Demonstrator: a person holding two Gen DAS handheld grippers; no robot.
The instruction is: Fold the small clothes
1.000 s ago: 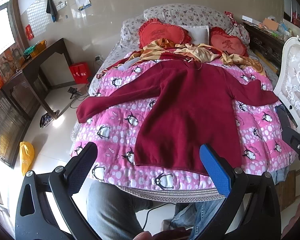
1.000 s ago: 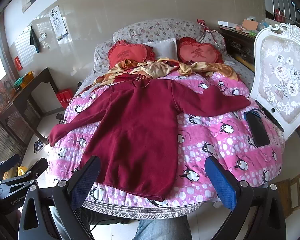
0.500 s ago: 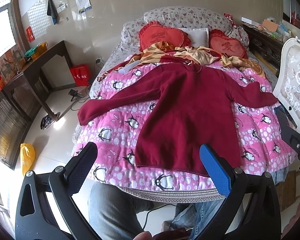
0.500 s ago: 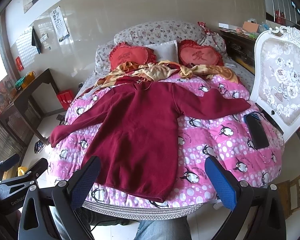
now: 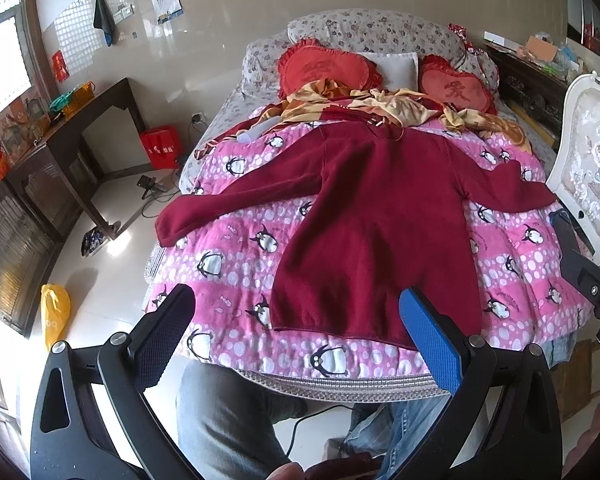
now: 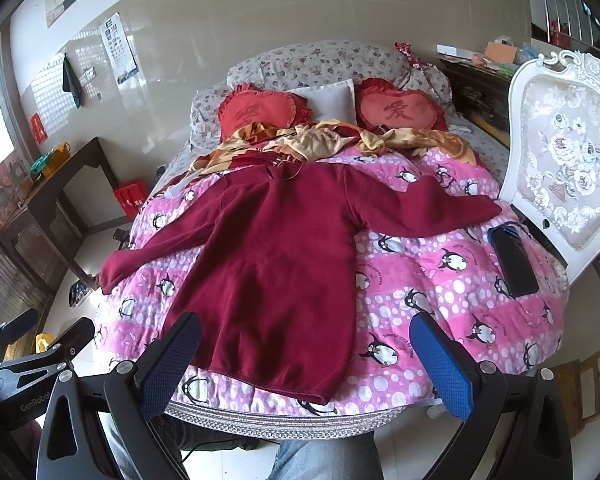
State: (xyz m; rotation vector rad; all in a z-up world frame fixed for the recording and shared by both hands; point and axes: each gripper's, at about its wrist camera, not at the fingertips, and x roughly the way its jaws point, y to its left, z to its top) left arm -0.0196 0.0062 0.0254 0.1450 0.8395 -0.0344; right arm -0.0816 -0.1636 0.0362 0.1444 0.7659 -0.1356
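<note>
"GenRobo…" – white lettering on the left gripper point(image 6: 32, 344) body, cut off by frame edge. One Chinese char embroidered on each red heart cushion point(image 6: 400, 110) – too soft to read for sure. Wall eye chart point(image 6: 118, 50): rows of symbols, illegible.

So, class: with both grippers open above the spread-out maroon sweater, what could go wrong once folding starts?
1. The sweater's left sleeve reaches the quilt's edge; a tug on the sweater may pull it off the bed.
2. The dark phone lies close to the right sleeve; a swept sleeve could knock it.
3. The fingers might pinch the pink quilt along with the hem.
</note>
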